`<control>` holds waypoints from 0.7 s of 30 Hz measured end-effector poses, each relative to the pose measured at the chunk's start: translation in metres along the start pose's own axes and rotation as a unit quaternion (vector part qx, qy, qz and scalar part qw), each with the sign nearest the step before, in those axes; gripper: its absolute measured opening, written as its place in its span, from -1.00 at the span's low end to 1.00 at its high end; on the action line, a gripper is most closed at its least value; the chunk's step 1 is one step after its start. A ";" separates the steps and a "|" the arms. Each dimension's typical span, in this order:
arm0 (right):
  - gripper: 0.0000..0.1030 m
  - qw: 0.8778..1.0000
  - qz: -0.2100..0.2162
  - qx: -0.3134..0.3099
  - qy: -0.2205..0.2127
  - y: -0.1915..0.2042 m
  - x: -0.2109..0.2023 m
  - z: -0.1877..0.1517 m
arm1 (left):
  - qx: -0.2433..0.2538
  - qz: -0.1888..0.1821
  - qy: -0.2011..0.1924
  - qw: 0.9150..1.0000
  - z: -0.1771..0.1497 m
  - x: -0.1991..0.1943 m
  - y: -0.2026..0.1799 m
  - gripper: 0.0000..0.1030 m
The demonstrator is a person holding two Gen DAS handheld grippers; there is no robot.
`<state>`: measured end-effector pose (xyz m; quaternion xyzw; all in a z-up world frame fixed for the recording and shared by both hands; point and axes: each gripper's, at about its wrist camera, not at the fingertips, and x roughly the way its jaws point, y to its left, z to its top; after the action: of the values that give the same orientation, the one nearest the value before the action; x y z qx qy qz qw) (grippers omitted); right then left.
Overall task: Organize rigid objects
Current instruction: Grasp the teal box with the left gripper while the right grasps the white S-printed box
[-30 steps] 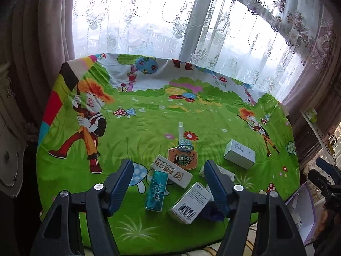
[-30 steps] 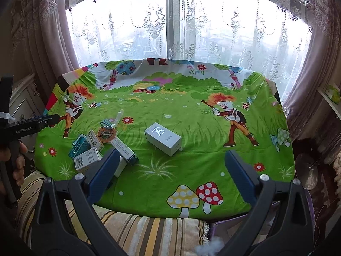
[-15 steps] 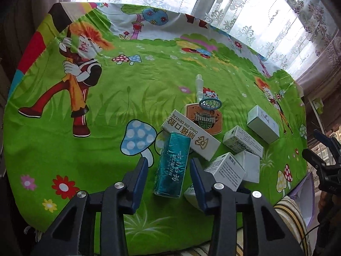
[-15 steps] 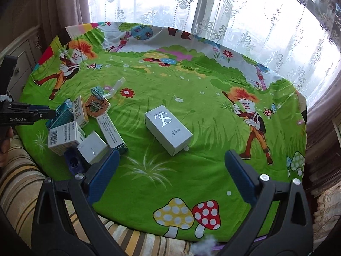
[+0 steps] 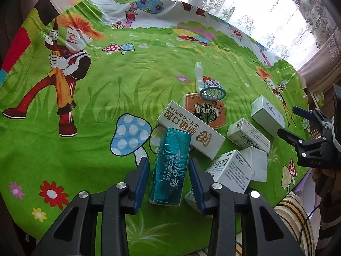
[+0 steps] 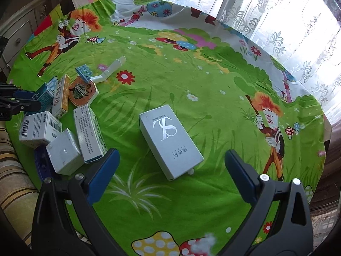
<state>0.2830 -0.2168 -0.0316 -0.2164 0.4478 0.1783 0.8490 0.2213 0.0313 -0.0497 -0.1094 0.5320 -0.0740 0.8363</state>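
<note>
Left claw (image 5: 168, 177) is seen closing around the teal box (image 5: 170, 166), small gaps showing; "DING ZHI DENTAL" box (image 5: 189, 132) lies just above. Right claw (image 6: 170, 170) is spread wide near the "TS" box (image 6: 170, 140).

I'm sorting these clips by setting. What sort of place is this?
Most likely a room in a home. A round table under a cartoon-print cloth stands beside a window hung with lace curtains, and a striped cushion sits at the table's edge.

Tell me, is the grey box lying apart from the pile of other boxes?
Yes, the grey box lies alone on the green cloth, clear of the pile.
</note>
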 end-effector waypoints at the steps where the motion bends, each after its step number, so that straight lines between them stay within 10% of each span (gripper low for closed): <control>1: 0.93 1.000 0.005 0.000 0.000 -0.001 0.003 0.002 | 0.001 0.000 0.002 1.000 0.000 0.001 0.000 -0.28; 12: 0.63 0.999 0.035 0.009 0.015 0.000 0.036 0.010 | 0.006 0.012 -0.003 1.000 0.001 0.006 -0.002 -0.36; 21: -0.03 0.997 0.046 0.057 0.028 -0.005 0.044 0.006 | -0.007 0.019 -0.016 1.000 -0.002 0.003 0.004 -0.37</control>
<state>0.3130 -0.2134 -0.0643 -0.1519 0.4900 0.1854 0.8381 0.2209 0.0341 -0.0541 -0.1068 0.5208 -0.0523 0.8454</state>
